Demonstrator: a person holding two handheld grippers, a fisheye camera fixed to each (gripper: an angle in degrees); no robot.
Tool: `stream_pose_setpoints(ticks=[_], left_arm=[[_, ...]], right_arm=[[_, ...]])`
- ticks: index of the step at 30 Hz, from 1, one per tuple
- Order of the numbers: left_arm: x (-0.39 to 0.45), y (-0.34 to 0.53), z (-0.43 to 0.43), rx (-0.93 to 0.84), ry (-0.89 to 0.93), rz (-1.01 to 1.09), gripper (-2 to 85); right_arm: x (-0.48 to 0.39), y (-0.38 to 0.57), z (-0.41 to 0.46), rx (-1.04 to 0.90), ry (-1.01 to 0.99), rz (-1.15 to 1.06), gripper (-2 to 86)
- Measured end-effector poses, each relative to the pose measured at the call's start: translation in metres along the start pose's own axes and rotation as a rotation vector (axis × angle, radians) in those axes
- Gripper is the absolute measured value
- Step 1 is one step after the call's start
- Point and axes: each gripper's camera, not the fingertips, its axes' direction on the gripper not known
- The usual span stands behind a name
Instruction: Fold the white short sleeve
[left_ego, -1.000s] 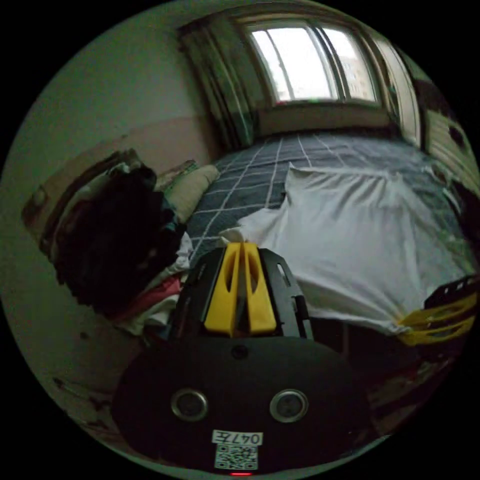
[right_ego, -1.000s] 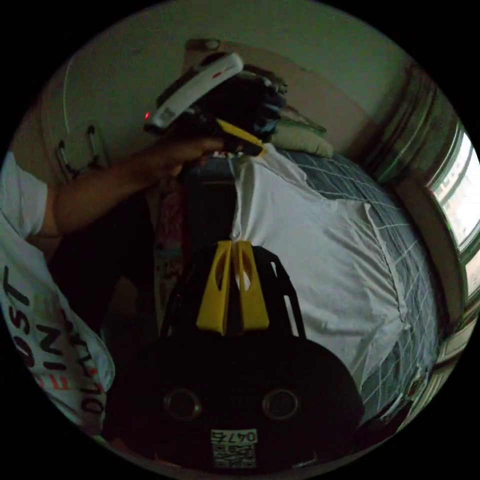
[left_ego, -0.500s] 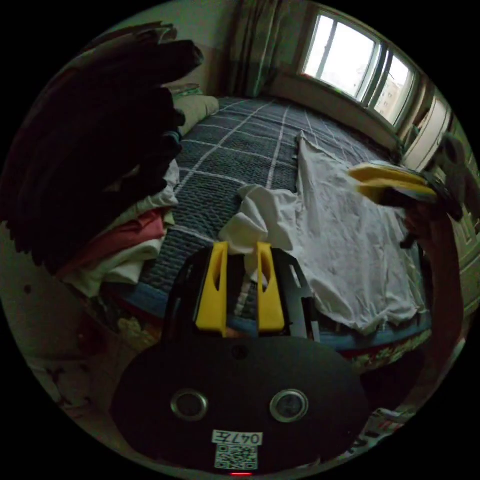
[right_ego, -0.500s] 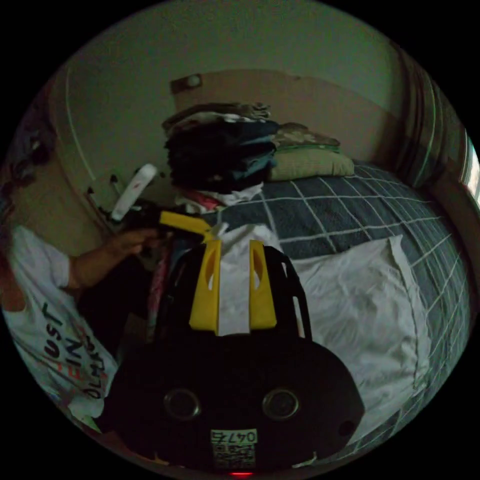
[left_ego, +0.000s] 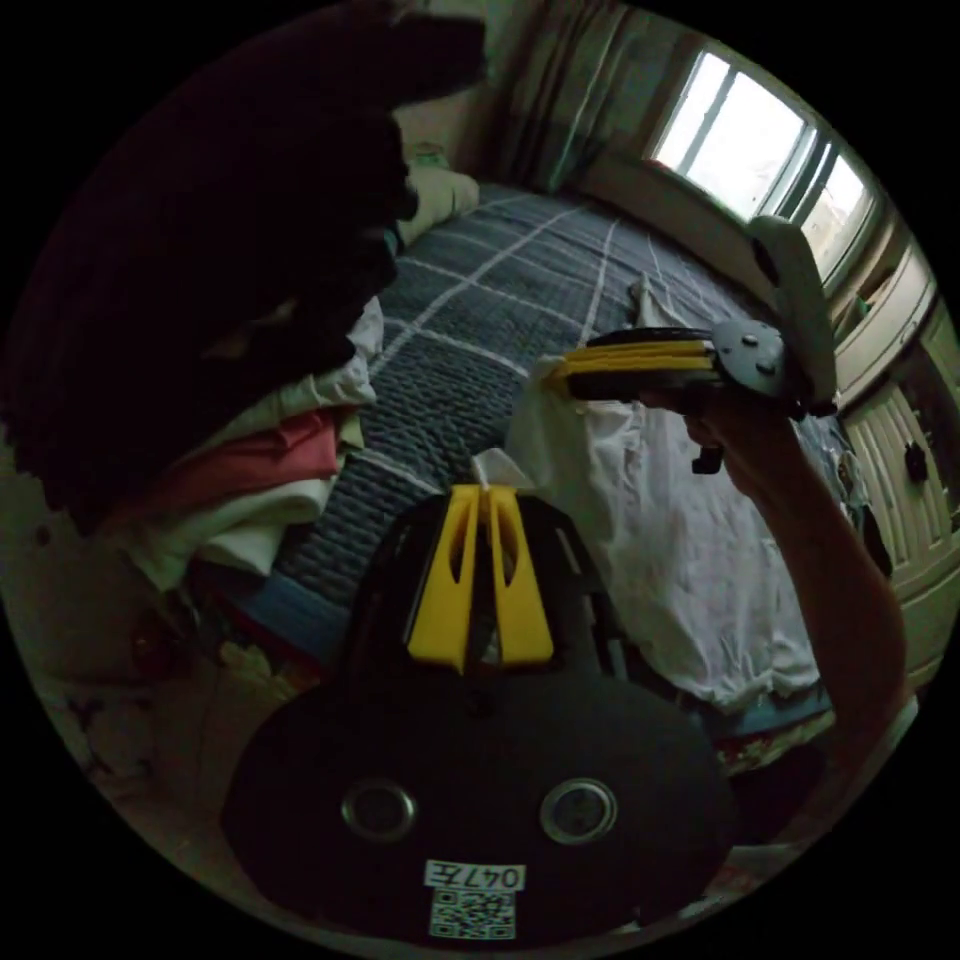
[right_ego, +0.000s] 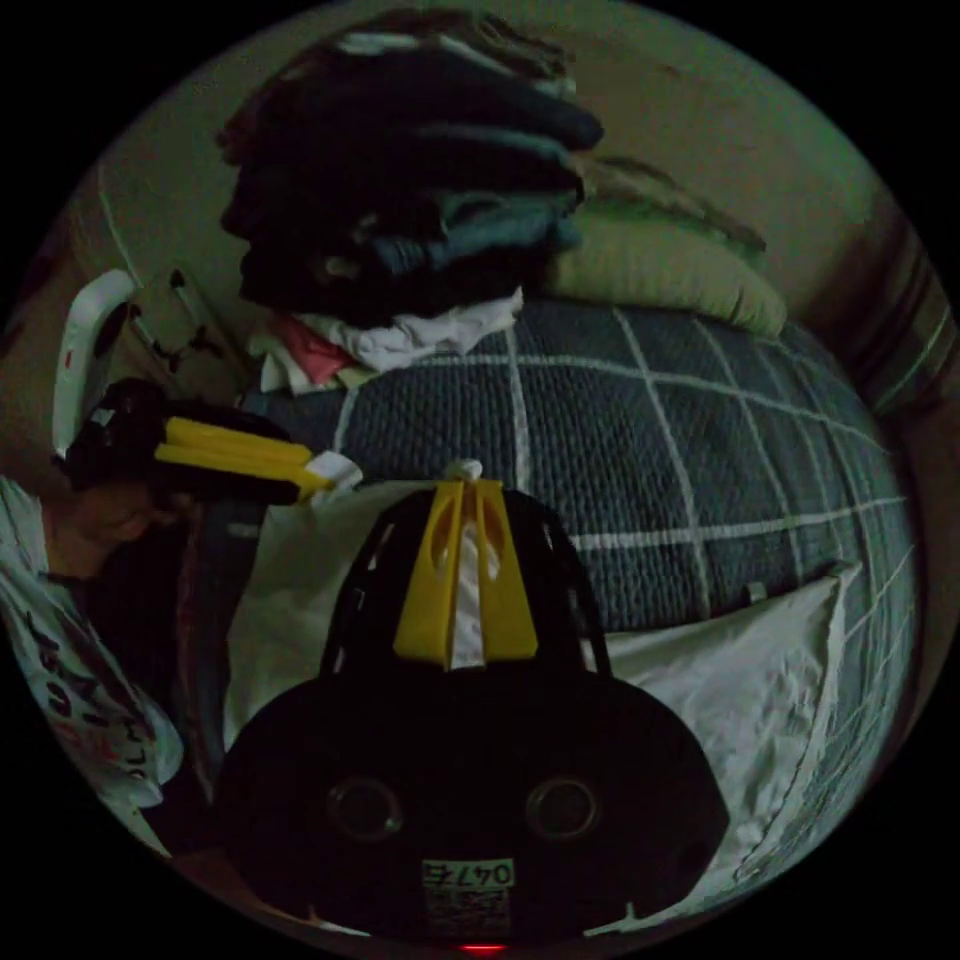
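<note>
One edge of the white cotton short-sleeve shirt (left_ego: 690, 560) is pinched in both closed yellow grippers, left (left_ego: 487, 492) and right (right_ego: 463, 484), while its body trails away across the grey checked quilt (right_ego: 700, 440).

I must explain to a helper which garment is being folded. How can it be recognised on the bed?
Find the bed's dark checked blanket. The white short sleeve lies spread on it beside the stack of folded clothes. It alone is unfolded, with both tools shut on its edge.

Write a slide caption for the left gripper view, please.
Both grippers, left gripper and right gripper, pinch the white shirt on the bed.
</note>
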Motion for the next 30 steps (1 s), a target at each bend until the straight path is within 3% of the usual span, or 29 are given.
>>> stream_pose_setpoints(ticks=[4,7,11,13,16,19,22,24,25,28,30], left_arm=[[0.047,0.034,-0.046,0.318,-0.26,0.077,0.3],[0.086,0.046,-0.046,0.334,-0.392,0.147,0.4],[0.095,0.047,-0.032,0.146,-0.283,0.001,2.6],[0.093,0.05,-0.036,0.136,-0.22,-0.07,5.2],[0.096,0.06,-0.051,0.198,-0.166,-0.157,7.8],[0.115,0.072,-0.067,0.272,-0.193,-0.202,8.0],[0.142,0.083,-0.085,0.366,-0.218,-0.205,6.7],[0.167,0.088,-0.093,0.414,-0.104,-0.076,5.4],[0.189,0.089,-0.092,0.385,0.042,0.076,5.0],[0.259,0.091,-0.077,0.11,0.508,0.443,6.9],[0.311,0.103,-0.075,0.002,0.629,0.623,7.8]], right_arm=[[-0.026,0.048,-0.049,0.355,0.151,-0.121,0.4],[-0.019,0.066,-0.041,0.335,0.127,-0.072,1.2],[-0.012,0.068,-0.013,0.123,0.086,0.011,4.9],[-0.009,0.07,-0.01,0.03,0.072,0.057,7.2],[-0.006,0.085,-0.044,0.061,0.066,0.09,6.6],[-0.022,0.127,-0.12,0.255,0.086,0.124,5.2],[-0.078,0.189,-0.161,0.164,0.022,0.061,4.1],[-0.128,0.241,-0.171,0.103,0.02,0.032,3.2],[-0.162,0.28,-0.176,0.076,0.055,0.032,2.5],[-0.23,0.379,-0.193,0.033,0.246,0.144,1.1],[-0.256,0.431,-0.209,-0.005,0.386,0.255,0.5]])
